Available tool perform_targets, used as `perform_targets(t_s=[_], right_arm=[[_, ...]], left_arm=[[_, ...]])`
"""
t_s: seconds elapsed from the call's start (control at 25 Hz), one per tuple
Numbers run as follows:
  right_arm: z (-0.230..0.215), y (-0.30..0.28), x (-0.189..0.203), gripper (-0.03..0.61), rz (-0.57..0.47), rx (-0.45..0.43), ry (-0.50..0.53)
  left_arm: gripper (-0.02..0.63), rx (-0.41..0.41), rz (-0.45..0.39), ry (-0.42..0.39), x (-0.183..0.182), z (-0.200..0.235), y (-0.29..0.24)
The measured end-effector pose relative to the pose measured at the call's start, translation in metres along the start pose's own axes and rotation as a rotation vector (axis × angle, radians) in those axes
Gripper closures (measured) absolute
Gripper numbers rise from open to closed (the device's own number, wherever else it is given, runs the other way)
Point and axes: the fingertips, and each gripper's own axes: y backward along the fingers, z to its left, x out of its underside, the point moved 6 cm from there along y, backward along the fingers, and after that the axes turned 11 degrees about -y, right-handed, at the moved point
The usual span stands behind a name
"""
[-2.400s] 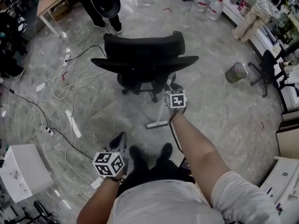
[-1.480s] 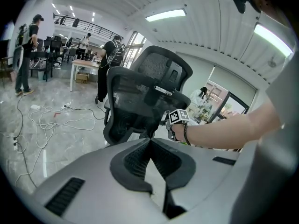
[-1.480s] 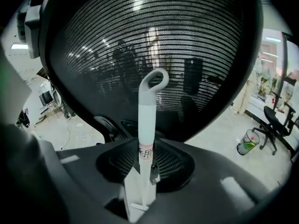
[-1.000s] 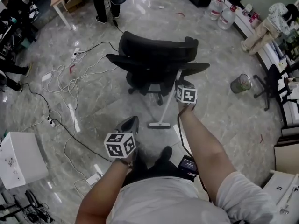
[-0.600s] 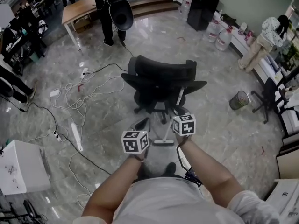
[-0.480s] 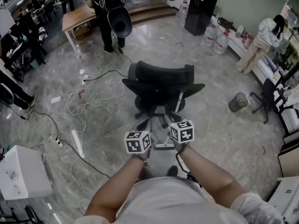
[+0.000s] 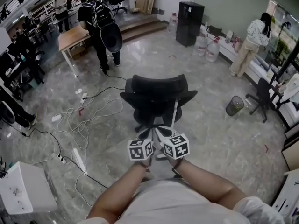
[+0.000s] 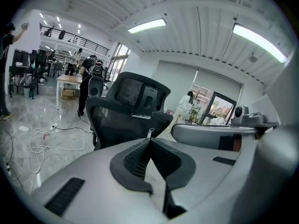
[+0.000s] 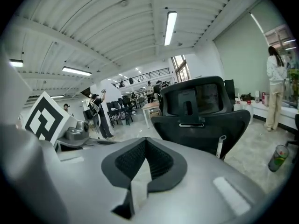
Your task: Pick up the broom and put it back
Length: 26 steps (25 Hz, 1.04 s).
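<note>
Broom (image 7: 174, 113) stands propped on the far side of the chair (image 7: 156, 97), with its white handle leaning on the seat back. Its head is hidden behind the grippers in the head view. Left gripper (image 7: 144, 136) and right gripper (image 7: 161, 135) sit side by side, close to the body. Both have their jaws fully together with nothing between the pads, and neither touches the broom. Each gripper view shows only the chair and the handle tip ahead.

The task looks about done, and the risk now is the prop failing:
- The chair looks like a wheeled swivel type, so any nudge could turn or roll it and drop the handle.
- The floor is glossy stone, so the head could skid out and the broom fall flat.
- Both grippers and the person's feet are near the chair base, so a careless step could kick the head.
- Loose cables (image 7: 70, 120) lie on the floor to the left, a trip hazard when the person turns away.
</note>
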Motion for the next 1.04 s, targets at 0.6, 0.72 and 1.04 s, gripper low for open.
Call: perform_targets(t_s=[0.6, 0.72, 1.04], right_arm=[[-0.002, -0.002, 0.004, 0.577, 0.002, 0.006, -0.010], [-0.003, -0.004, 0.001, 0.577, 0.001, 0.002, -0.006], [-0.011, -0.007, -0.003, 0.577, 0.005, -0.003, -0.006]], left_arm=[[0.607, 0.003, 0.001, -0.010, 0.001, 0.000, -0.001], [0.606, -0.007, 0.000, -0.013, -0.001, 0.002, -0.003], [0.607, -0.016, 0.002, -0.012, -0.003, 0.001, -0.011]])
